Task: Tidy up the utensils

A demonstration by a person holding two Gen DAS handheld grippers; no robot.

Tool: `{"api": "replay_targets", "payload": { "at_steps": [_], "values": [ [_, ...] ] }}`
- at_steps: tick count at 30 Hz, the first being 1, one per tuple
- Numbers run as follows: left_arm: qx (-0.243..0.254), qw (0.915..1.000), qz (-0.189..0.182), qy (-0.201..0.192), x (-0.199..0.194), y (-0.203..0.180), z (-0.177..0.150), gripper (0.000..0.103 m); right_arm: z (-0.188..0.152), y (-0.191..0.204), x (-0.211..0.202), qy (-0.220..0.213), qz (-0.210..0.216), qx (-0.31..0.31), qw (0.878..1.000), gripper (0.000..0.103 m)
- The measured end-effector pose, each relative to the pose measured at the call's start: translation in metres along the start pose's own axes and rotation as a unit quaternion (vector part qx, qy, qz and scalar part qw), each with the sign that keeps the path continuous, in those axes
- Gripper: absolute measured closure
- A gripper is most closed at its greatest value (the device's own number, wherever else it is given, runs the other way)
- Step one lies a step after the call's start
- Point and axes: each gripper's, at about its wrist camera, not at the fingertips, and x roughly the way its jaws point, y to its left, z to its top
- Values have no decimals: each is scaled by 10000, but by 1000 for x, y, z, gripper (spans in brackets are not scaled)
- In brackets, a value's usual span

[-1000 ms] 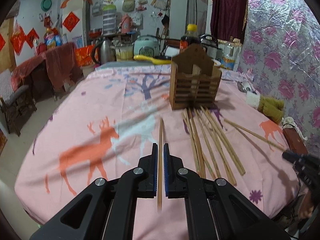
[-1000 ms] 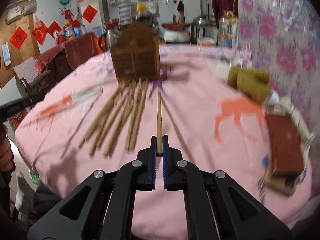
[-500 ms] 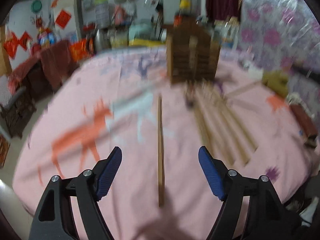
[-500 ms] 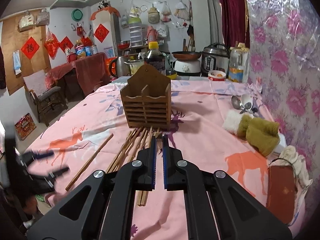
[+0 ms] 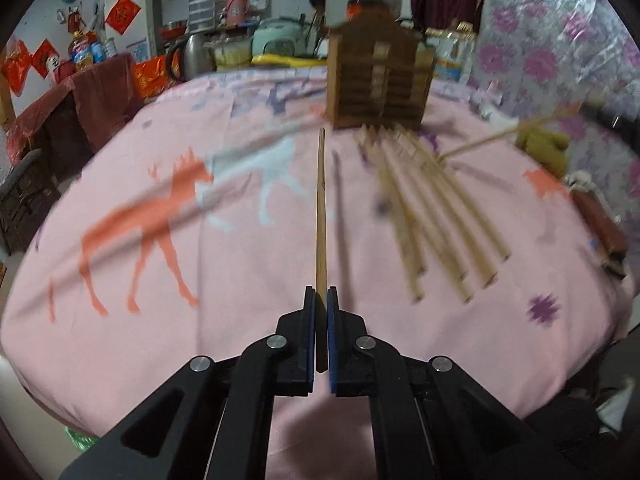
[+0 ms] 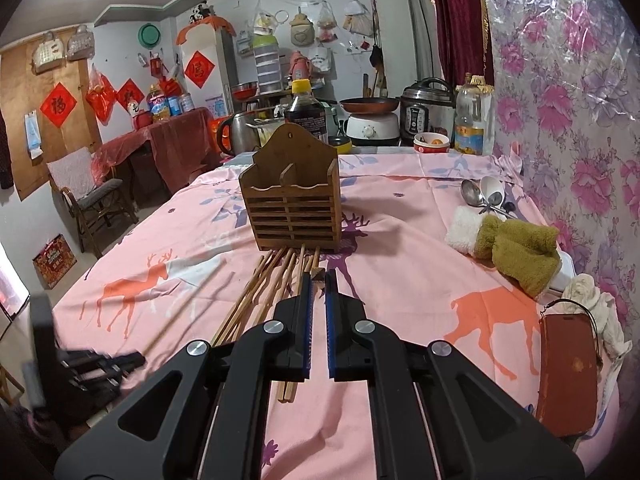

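The round counter [image 5: 240, 280] under its pink deer-print cloth is soft and creased, so a dragged tip could snag and twist a stick in the grip. The slatted brown wooden two-compartment holder [image 6: 294, 204] stands free on it, and I judge that a stick pushed in at a slant could shove or tip it. The loose fan of wooden chopsticks [image 5: 436, 216] lies right at its foot, easy to scatter. The long wooden chopstick [image 5: 321, 208] is pinched only at its near end by the left claw [image 5: 321, 296], pressed together; held so far back, it may swing or slip. The right claw [image 6: 318, 276] is also pressed together, apparently on a second chopstick [image 5: 500, 135] raised in the air; the two could cross.
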Motion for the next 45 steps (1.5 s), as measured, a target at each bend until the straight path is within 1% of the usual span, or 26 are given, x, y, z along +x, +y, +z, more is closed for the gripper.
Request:
{"api": "replay_targets", "payload": {
  "at_steps": [2,6,8,11,13,15,16,18,22,24,27,28,30,32,38,41,43,44,45],
  "values": [
    [97,9998,-127,-105,-20,-2,27,97,8,2,-6,-107,15,-50,9999,97],
    [190,9991,-333,-200,-40,-4,81,97,27,4,-10,-305,66,-88,9995,97],
    [148,9985,-519,-91,-42,-3,106,97,36,5,-7,-349,60,-118,9993,97],
    [109,9975,-689,148,-36,-5,131,97,48,5,1,-337,43,-150,9993,97],
    [120,9968,-739,270,-33,-8,137,97,49,4,5,-297,73,-148,9994,97],
    [252,9970,-652,335,-28,-12,139,97,45,-2,10,-213,138,-74,9997,95],
    [283,9971,-619,350,-26,-12,139,97,41,-5,13,-121,217,-27,9997,92],
    [277,9968,-614,427,-19,-11,140,97,28,-10,21,172,385,32,9991,90],
    [176,9967,-612,499,-7,-6,143,97,0,-14,38,677,443,25,9967,90],
    [179,9968,-619,475,-6,-7,144,97,-8,-17,49,920,507,70,9944,90],
    [196,9967,-655,441,-5,-10,145,97,-14,-22,69,1283,729,227,9888,89],
    [206,9966,-659,438,-5,-12,145,97,-16,-24,78,1462,845,291,9852,89],
    [231,9964,-671,455,-1,-14,144,97,-20,-23,93,1744,1000,323,9791,84],
    [234,9964,-656,487,3,-14,144,97,-24,-17,110,1976,975,168,9753,84],
    [232,9961,-666,527,13,-14,151,97,-30,-3,150,2395,789,-343,9671,84],
    [272,9958,-669,563,20,-15,156,97,-35,3,163,2535,680,-627,9629,84],
    [274,9953,-690,620,24,-15,159,97,-38,6,174,2667,546,-742,9594,84],
    [259,9949,-705,671,28,-14,162,97,-39,5,180,2740,517,-744,9574,85],
    [244,9946,-718,711,31,-14,166,97,-40,5,183,2755,499,-726,9572,90]
  ]
}}
